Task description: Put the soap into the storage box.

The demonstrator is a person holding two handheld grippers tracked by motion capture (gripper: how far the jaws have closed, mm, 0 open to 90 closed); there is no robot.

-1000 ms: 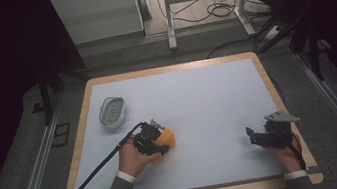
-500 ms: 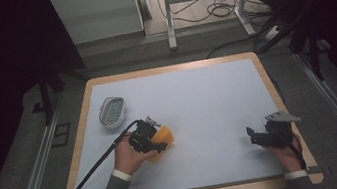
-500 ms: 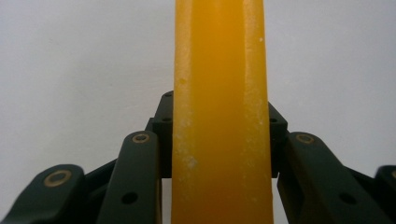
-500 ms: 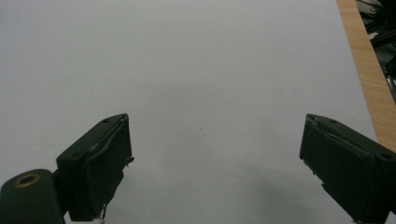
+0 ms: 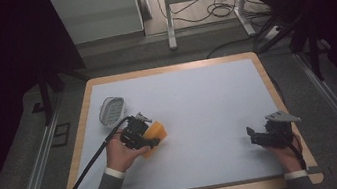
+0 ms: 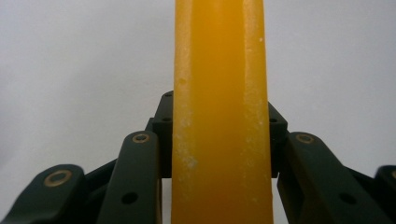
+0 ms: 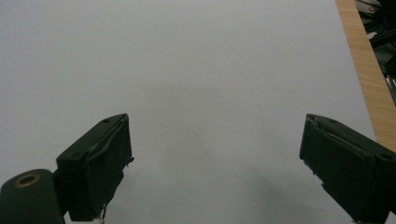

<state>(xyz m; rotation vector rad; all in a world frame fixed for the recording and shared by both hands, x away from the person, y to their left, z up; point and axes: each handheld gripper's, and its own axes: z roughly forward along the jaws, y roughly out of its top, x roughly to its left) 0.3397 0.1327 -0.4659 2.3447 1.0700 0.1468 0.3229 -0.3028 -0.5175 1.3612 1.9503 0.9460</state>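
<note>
Left tongs: my left gripper [image 5: 148,137] is pinching a yellow-orange block, apparently a sponge or a bar of soap [image 6: 221,112]; in the left gripper view the block stands as a tall column squeezed between both black jaws.

Right tongs: my right gripper [image 7: 215,163] is spread wide with nothing between its pads; it rests near the table's right front corner [image 5: 258,135], pointing left over bare white surface.

What just changed: across the last second my left hand [image 5: 122,154] has carried the block from a spot nearer the middle of the table a little to the left and away from me, toward the dish. My right hand has stayed where it was.

Where the block is: in the high view it pokes out to the right of the left gripper [image 5: 155,135], over the left-centre of the white table top [image 5: 207,98]. I cannot tell if it is lifted clear or brushing the surface.

Nearby: a small, pale, oval ribbed dish, perhaps a soap tray [image 5: 111,109], sits near the table's left edge, just beyond and left of the block, not touching it.

What this means: I judge that the grip is secure and that the carry toward the dish is under way, with placing not yet done.

Surroundings: a wooden border [image 5: 172,68] frames the white top; dark floor, cables and a metal stand lie beyond.
</note>
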